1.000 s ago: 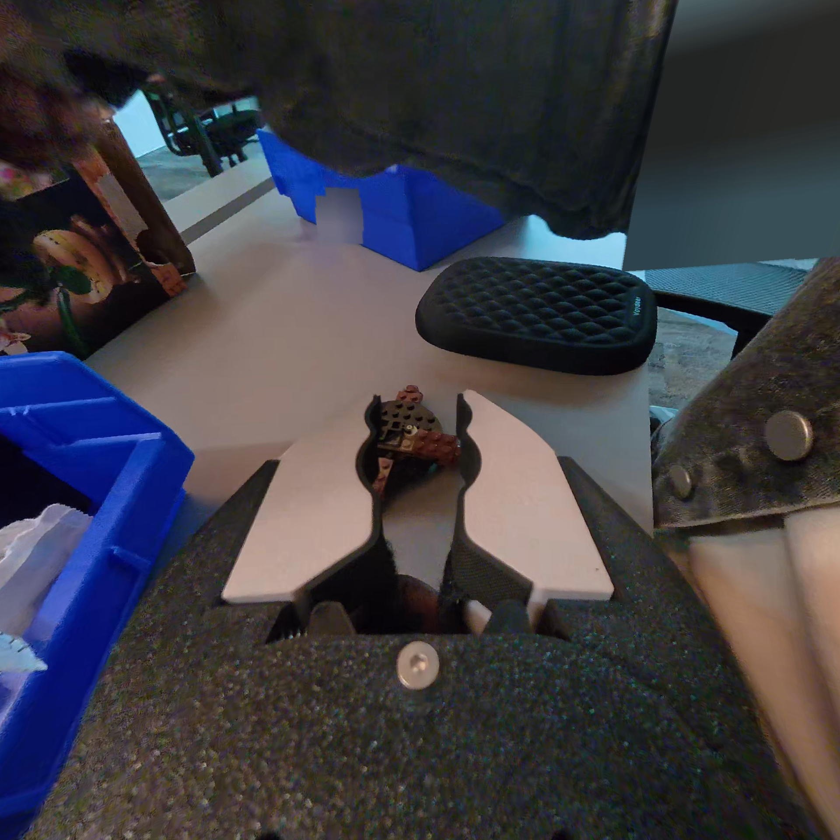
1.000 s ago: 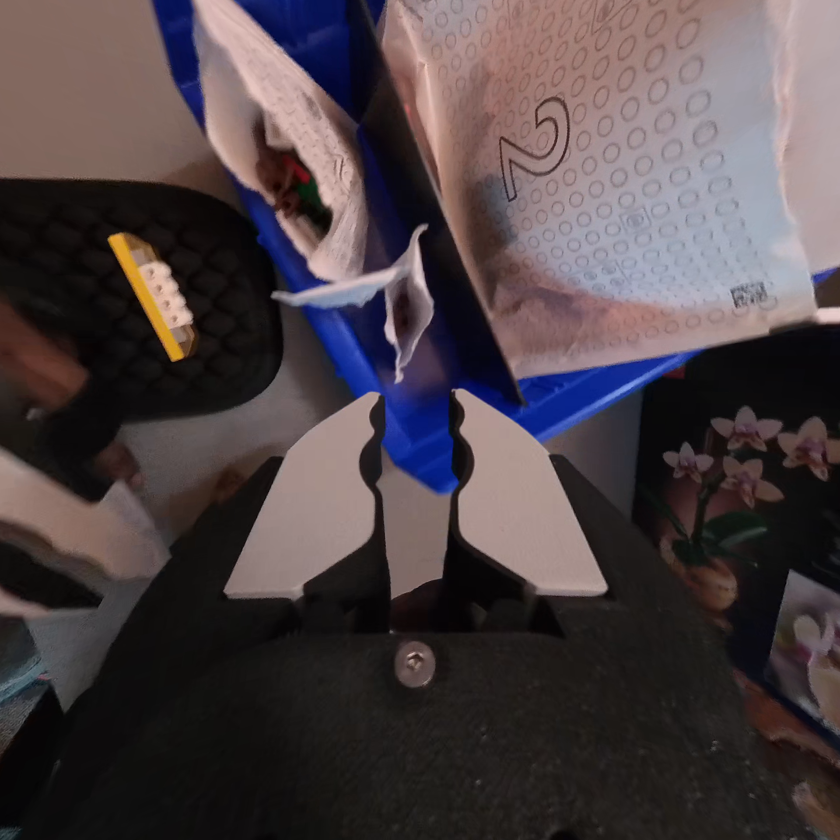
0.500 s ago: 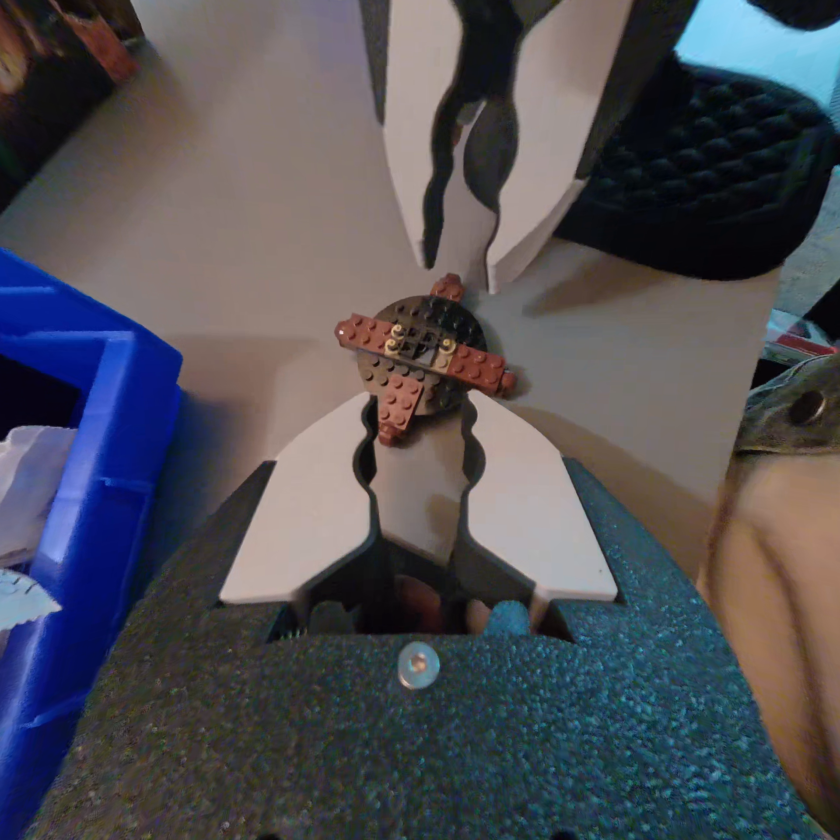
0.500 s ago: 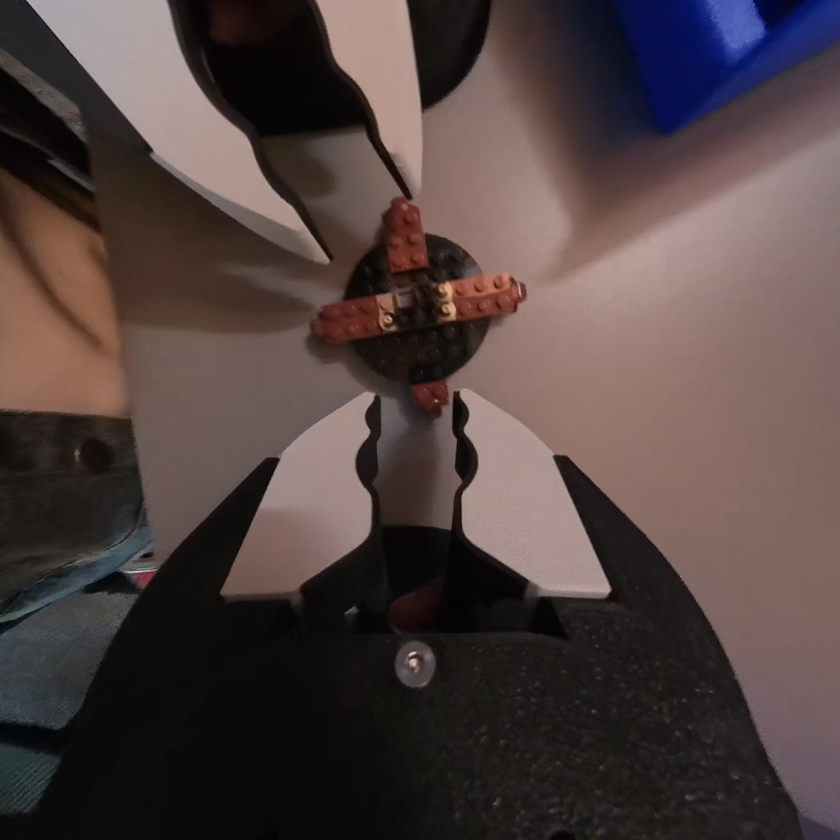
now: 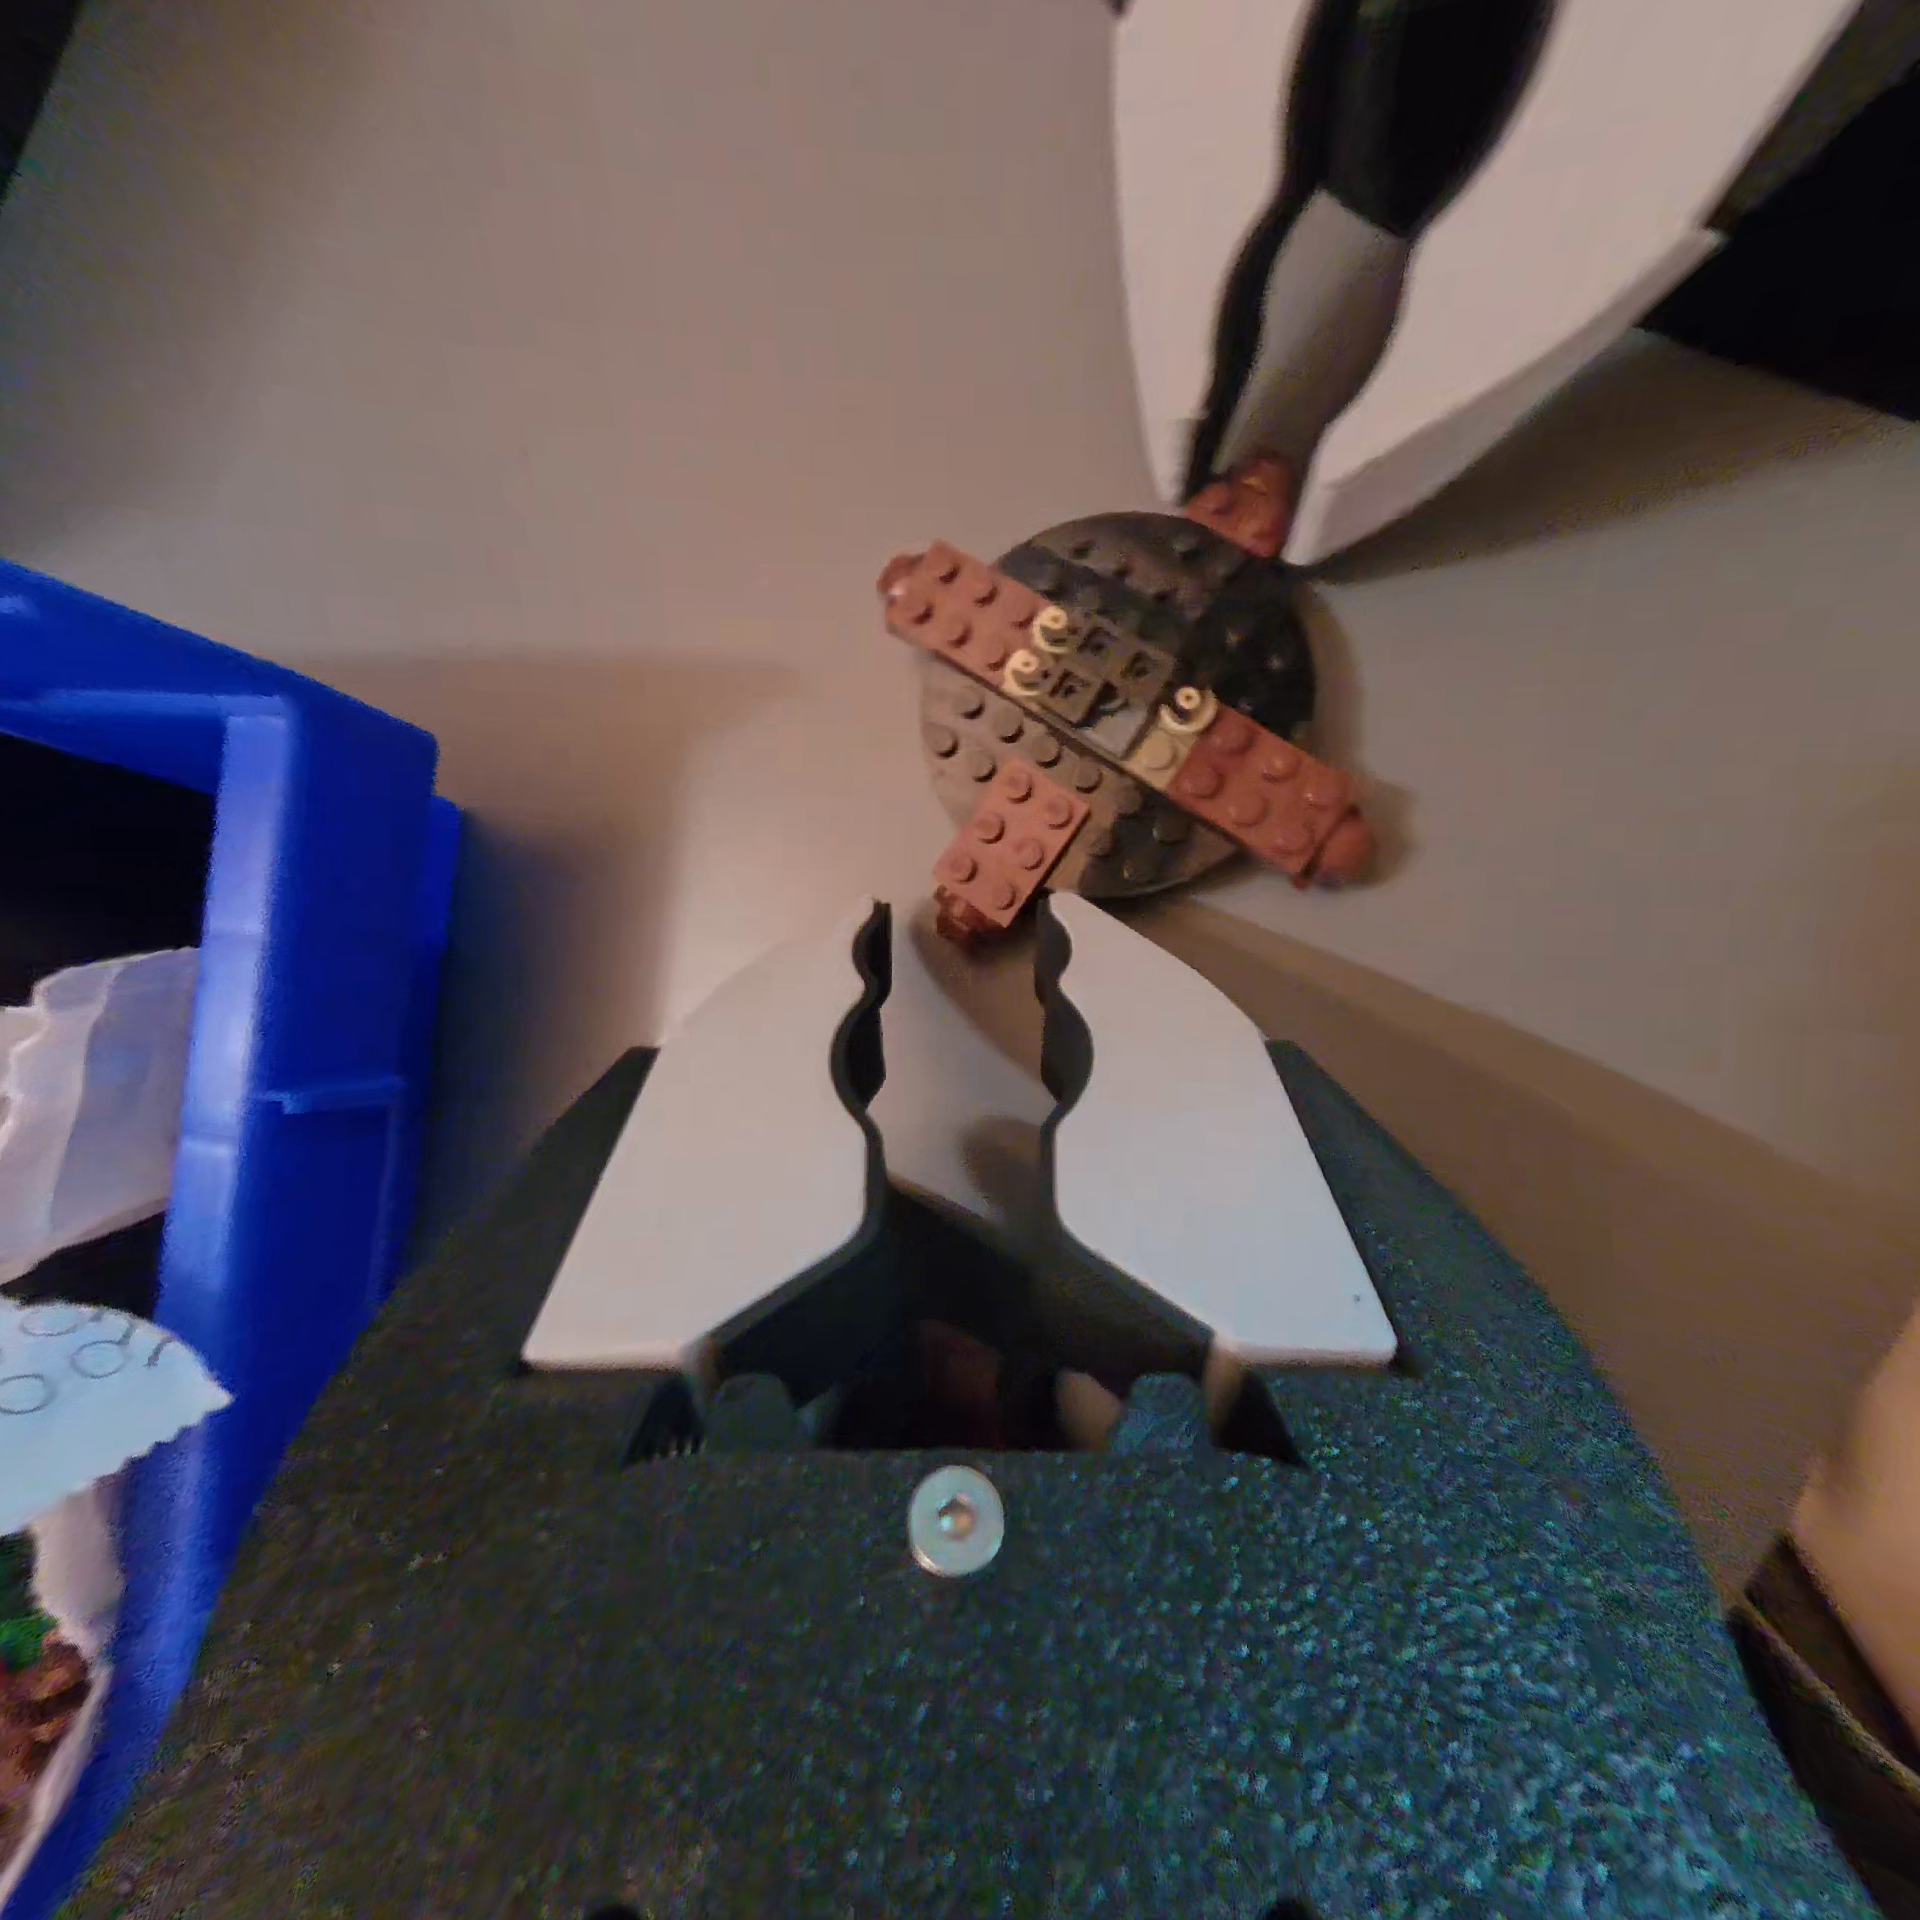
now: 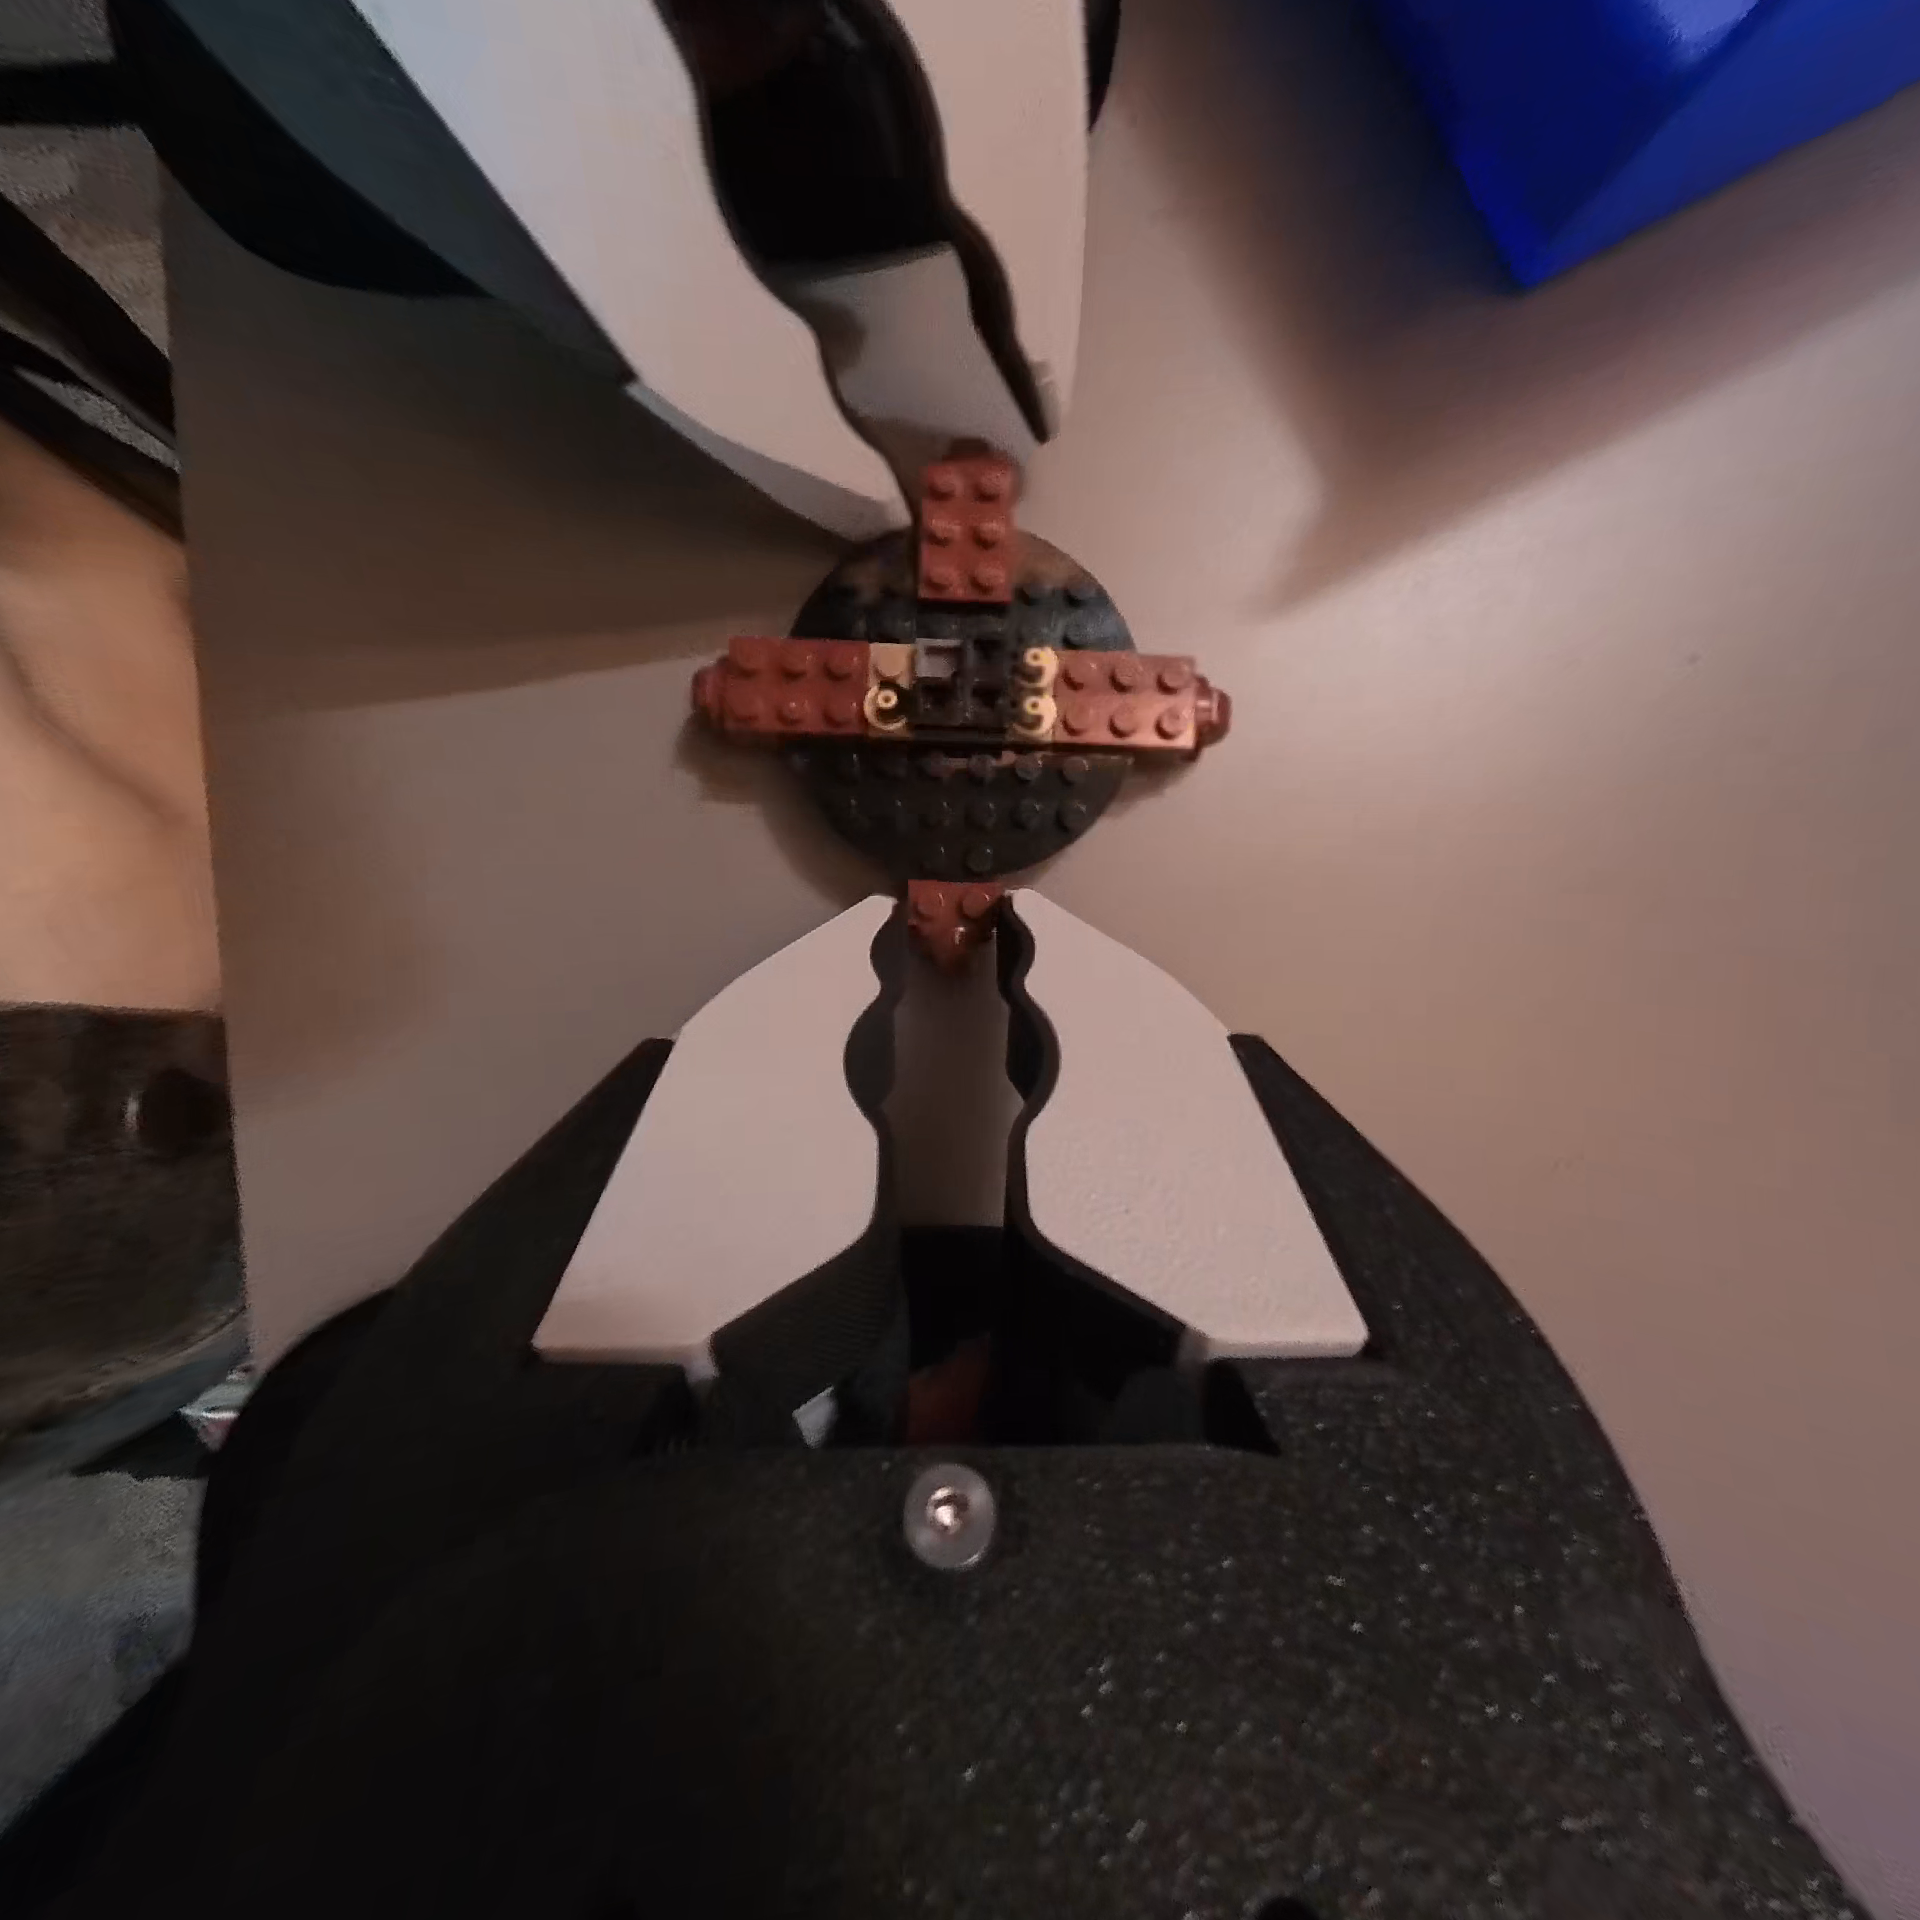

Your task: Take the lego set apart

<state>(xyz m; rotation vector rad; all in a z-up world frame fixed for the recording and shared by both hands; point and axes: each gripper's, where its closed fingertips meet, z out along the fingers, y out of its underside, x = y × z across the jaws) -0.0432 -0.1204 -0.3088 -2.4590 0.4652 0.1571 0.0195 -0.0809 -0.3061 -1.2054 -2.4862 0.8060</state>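
Note:
The lego set (image 5: 1122, 717) is a round dark plate with a long brown bar and short brown plates crossing it. It lies flat on the pale table (image 5: 520, 416) and shows centred in the right wrist view (image 6: 956, 810). My left gripper (image 5: 964, 906) has its jaws narrowed on the tip of the near short brown plate. My right gripper (image 6: 951, 909) is shut on the brown tip at the opposite end. Each gripper shows in the other's view, the right one (image 5: 1247, 488) and the left one (image 6: 966, 457).
A blue bin (image 5: 312, 935) holding white paper bags (image 5: 83, 1039) stands close on the left of my left gripper. Another blue bin's corner (image 6: 1610, 135) is at the far right. A person's arm (image 6: 94, 727) is at the left edge. There is about 8 cm between the tips of the two grippers.
A second ago my left gripper held the set in the air and my right was over the bin. The set now lies on the table, and both grippers have narrowed on its opposite ends.

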